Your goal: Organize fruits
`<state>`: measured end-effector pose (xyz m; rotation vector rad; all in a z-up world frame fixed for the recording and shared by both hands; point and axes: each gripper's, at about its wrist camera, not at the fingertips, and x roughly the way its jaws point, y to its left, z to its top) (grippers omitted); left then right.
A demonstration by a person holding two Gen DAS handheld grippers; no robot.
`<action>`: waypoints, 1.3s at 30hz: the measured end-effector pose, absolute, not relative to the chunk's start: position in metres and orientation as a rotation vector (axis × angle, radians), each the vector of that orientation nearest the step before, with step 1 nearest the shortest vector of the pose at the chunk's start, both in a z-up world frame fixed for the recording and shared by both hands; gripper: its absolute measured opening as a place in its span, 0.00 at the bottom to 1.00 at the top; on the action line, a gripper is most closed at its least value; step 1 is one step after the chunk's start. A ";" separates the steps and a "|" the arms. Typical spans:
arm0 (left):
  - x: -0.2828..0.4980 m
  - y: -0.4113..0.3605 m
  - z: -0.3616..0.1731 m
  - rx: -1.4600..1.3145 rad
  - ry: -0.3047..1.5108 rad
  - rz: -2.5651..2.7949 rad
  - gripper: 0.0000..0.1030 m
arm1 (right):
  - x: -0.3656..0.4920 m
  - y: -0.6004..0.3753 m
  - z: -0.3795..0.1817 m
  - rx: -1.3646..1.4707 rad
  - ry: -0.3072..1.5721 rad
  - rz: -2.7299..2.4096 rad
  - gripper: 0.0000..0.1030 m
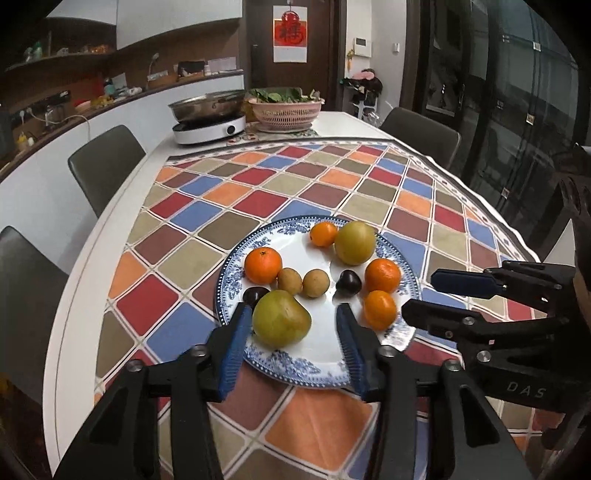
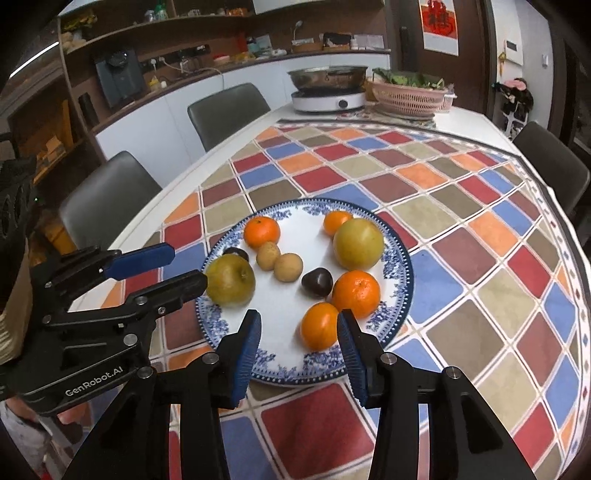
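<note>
— While both grippers hover, where's the fruit?
— On the plate (image 1: 236, 254). My left gripper (image 1: 291, 317) gapes around a pear (image 1: 281, 318), untouched; my right gripper (image 2: 299, 325) gapes beside an orange (image 2: 318, 326).

The right gripper (image 1: 417, 291) body reads "DAS". The left gripper (image 2: 188, 267) body reads "GenRobot.AI". A red poster (image 1: 290, 35) on the door bears one Chinese character.
</note>
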<state>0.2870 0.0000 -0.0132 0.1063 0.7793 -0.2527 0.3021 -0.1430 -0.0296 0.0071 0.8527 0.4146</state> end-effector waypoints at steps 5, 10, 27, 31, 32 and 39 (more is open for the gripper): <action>0.262 -0.003 0.001 0.123 0.749 -0.202 0.69 | 0.278 -0.152 -0.012 -0.002 0.811 0.390 0.42; 0.232 -0.003 0.014 0.123 0.711 -0.140 0.85 | 0.251 -0.164 0.001 -0.003 0.780 0.353 0.57; 0.142 -0.015 0.035 0.091 0.651 -0.093 1.00 | 0.152 -0.192 0.030 -0.015 0.663 0.269 0.71; 0.121 -0.022 0.043 0.105 0.626 -0.103 1.00 | 0.131 -0.198 0.031 -0.005 0.650 0.265 0.71; 0.116 -0.023 0.045 0.108 0.619 -0.105 1.00 | 0.126 -0.200 0.032 0.000 0.649 0.264 0.71; 0.090 -0.029 0.055 0.121 0.582 -0.104 1.00 | 0.098 -0.211 0.034 0.027 0.637 0.261 0.71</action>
